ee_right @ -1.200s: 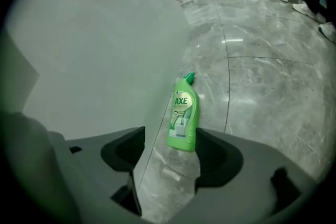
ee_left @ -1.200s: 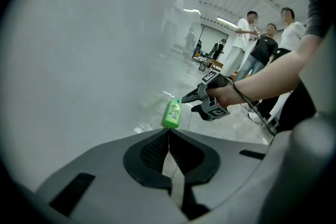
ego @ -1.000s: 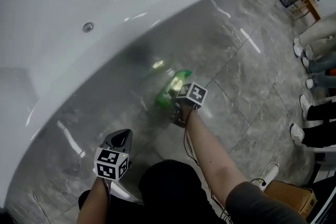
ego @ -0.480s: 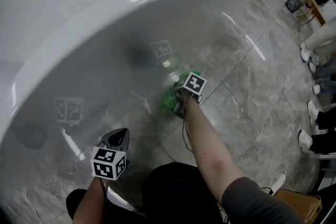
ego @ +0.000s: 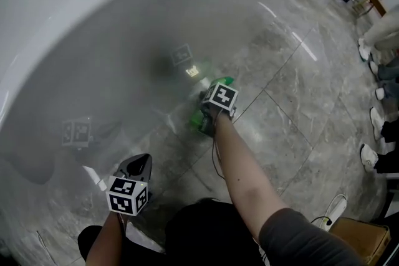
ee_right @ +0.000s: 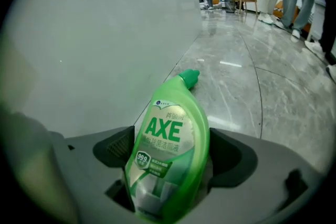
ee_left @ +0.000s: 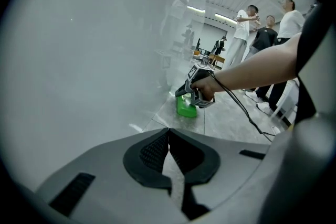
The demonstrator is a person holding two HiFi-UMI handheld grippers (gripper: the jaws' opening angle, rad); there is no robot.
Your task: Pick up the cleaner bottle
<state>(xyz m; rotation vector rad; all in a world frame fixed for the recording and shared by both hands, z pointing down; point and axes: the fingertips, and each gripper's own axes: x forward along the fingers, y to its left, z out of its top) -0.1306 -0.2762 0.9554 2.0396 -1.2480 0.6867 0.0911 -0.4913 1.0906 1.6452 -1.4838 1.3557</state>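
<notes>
Reaching down at the foot of a white bathtub [ego: 93, 22], you hold your right gripper [ee_right: 169, 160] around a green AXE cleaner bottle [ee_right: 168, 128] on the grey marble floor [ego: 293, 109]. Its jaws have just been opening and now stand spread, one on each side of the bottle's body, with neither pad seen pressing on it. The bottle's label faces the right gripper's camera. Its green cap [ee_right: 189, 77] points away and sits just beside the base of the tub's glossy outer wall. In the head view the bottle shows as a green streak under the right marker cube [ego: 219, 98]; whether it lies flat or leans cannot be told. A thin black cable [ee_left: 247, 113] hangs from the right gripper below your bare forearm [ego: 240, 171].

Your left gripper [ee_left: 168, 132] hangs well apart from the bottle, nearer to you and off to its left, aimed at the tub wall and the floor. Its jaws are pressed together at the tips, with nothing between them. The left marker cube [ego: 128, 195] faces up at the head camera, and the tub's shine faintly mirrors both cubes.

Several bystanders [ee_left: 262, 34] stand farther off across the floor in the left gripper view, and shoes [ego: 368, 156] line the right edge of the head view. A cardboard box [ego: 355, 240] sits on the floor near your right sleeve.
</notes>
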